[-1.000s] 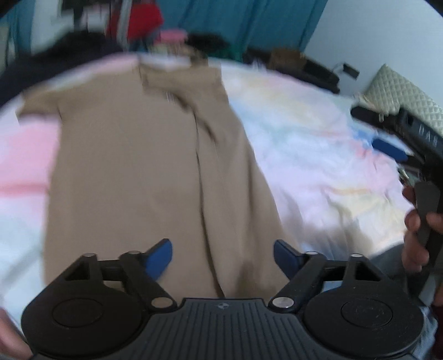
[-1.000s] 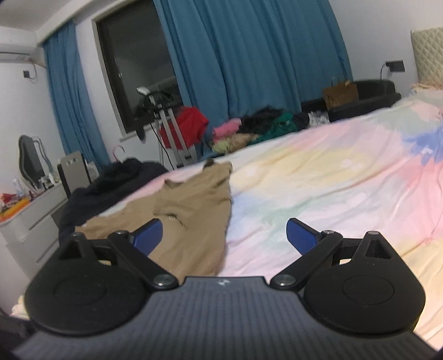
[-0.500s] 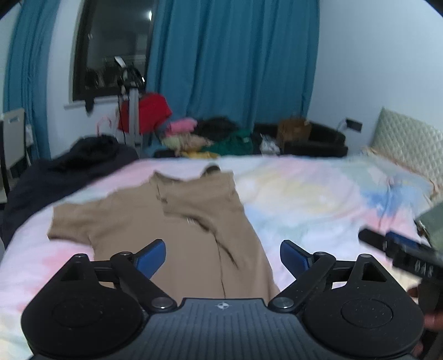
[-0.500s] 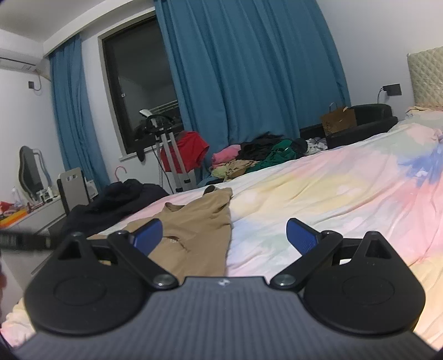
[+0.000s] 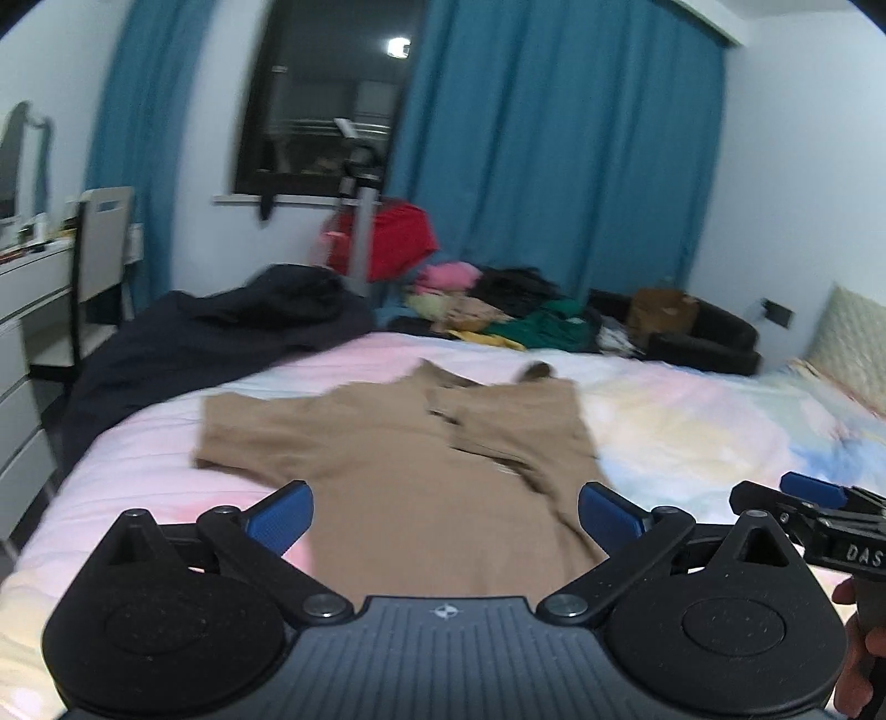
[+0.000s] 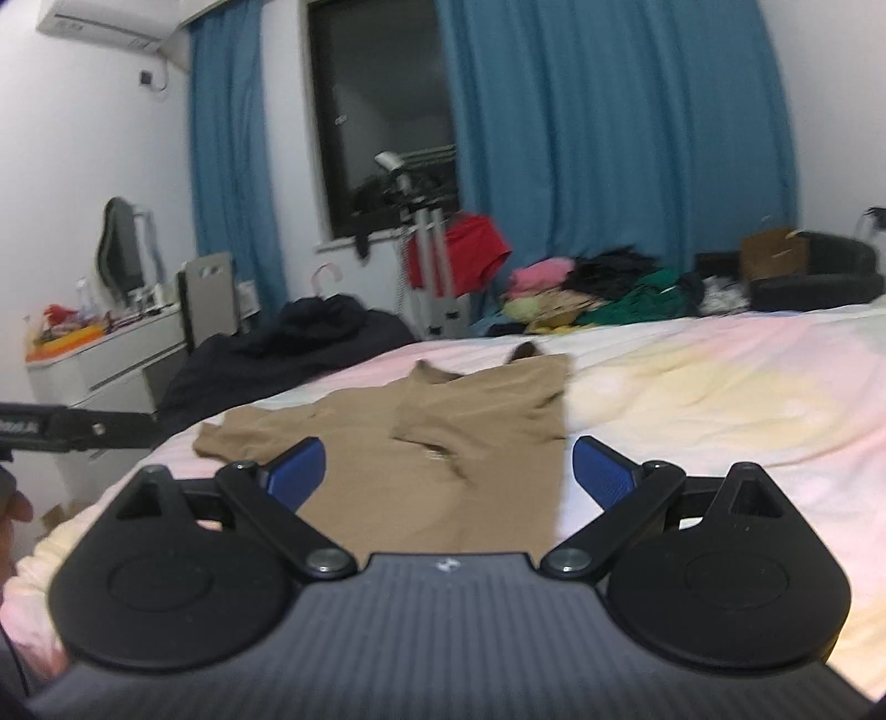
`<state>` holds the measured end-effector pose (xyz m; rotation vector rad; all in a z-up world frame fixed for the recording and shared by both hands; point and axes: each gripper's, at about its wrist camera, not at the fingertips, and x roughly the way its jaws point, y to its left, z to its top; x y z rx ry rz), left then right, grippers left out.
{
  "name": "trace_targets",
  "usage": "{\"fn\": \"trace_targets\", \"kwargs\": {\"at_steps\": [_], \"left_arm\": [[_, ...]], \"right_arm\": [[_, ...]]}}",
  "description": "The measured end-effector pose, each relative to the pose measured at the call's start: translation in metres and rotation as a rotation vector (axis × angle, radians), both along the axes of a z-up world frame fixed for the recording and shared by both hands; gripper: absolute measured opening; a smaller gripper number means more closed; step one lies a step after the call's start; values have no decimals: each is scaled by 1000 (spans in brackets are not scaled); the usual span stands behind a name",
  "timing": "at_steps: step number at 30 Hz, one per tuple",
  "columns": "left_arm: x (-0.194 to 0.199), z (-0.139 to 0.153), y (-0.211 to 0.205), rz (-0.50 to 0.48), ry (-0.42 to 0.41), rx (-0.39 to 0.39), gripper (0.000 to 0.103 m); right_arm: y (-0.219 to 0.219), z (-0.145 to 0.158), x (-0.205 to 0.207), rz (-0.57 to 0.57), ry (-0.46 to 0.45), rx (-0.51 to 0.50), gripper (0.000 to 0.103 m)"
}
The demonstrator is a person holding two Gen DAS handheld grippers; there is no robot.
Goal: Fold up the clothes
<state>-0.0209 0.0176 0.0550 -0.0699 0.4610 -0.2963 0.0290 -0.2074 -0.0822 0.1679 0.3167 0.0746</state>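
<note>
Both cameras have tilted up since a second ago; left gripper and right gripper hover spread wide, empty, above the tan short-sleeved T-shirt, half-folded on the pastel bedsheet; pinch its unfolded left sleeve next

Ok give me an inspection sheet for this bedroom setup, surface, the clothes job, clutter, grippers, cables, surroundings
Surface: bed with pastel sheet, lightly wrinkled.
Job's things: tan T-shirt spread on the bed, its right side folded over onto the body, left sleeve out flat.
Clutter: dark bedding bunched at the bed's far left corner; clothes pile beyond the bed.
Grippers: left hand-held gripper open, holding nothing; right hand-held gripper open, holding nothing; both above the shirt's near end.
Cables: nothing seen on the bed.
Surroundings: blue curtains, dark window, white dresser, air conditioner.
</note>
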Motion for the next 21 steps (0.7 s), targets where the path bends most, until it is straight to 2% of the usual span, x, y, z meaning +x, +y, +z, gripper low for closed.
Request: {"fn": "trace_targets", "kwargs": {"at_steps": [4,7,9,13,16,19,21], "left_arm": [[6,0,43,101,-47,12,103],[14,-4,70,170,-51,20,103],[17,-7,87,180,-29,-8,103],[26,-18,118,222,-6,-83,103],[36,-31,134,261,28,-127,103],[43,-38,135,251,5,-148,103],[46,-41,131,251,-41,-141,103]], "right_arm": [[29,6,58,111,42,65,98],[69,-1,111,201,54,44,98],[95,-7,145,257,65,38,98],[139,-27,206,373,87,116,97],[183,-46,245,458,105,46,97],[230,-63,270,547,102,-112,97],[253,-74,283,607,103,-178,97]]}}
